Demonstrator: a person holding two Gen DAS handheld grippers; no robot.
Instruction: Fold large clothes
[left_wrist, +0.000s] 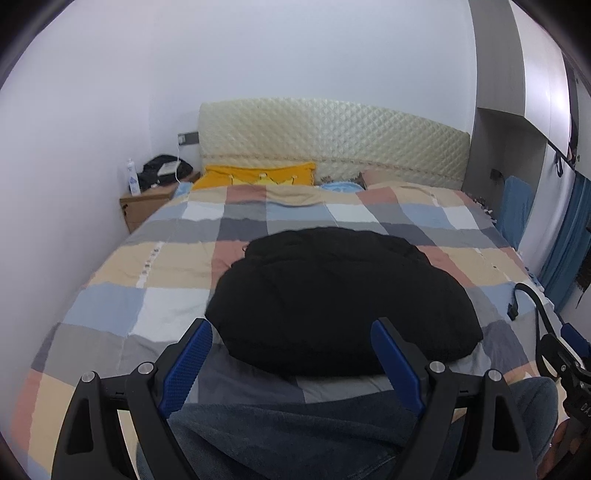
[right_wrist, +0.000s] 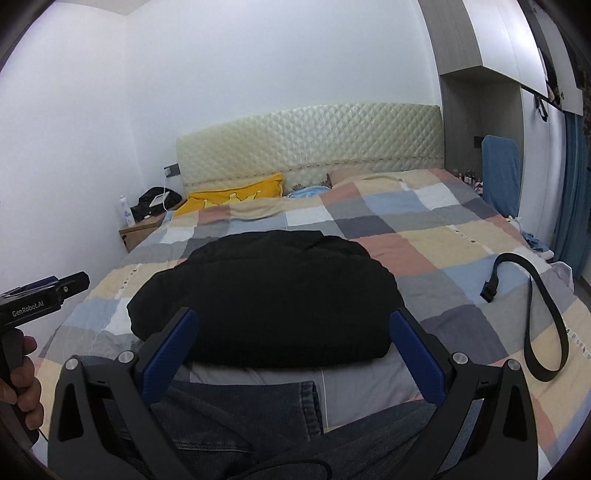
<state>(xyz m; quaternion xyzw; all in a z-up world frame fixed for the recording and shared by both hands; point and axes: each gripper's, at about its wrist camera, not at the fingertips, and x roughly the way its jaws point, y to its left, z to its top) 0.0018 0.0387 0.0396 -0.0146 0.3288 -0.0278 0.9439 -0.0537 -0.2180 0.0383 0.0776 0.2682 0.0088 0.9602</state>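
Black folded garment (left_wrist: 332, 295) lying near front edge of bed (left_wrist: 155, 273), approx. centre. Left gripper (left_wrist: 291, 332) and right gripper (right_wrist: 293, 321) both wide apart, w/ nothing held, hovering just before garment. Black strap (right_wrist: 543, 314) at right edge.

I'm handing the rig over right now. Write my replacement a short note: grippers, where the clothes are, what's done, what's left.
Left gripper: open, empty.
Right gripper: open, empty.
Black garment: lies in a bundle on the checked bedspread, just ahead of both grippers; looks folded, though I can't confirm how neatly.
Jeans: at the near edge, below the grippers, apparently not yet folded.
Black belt: loose on the bedspread, right of the garment.
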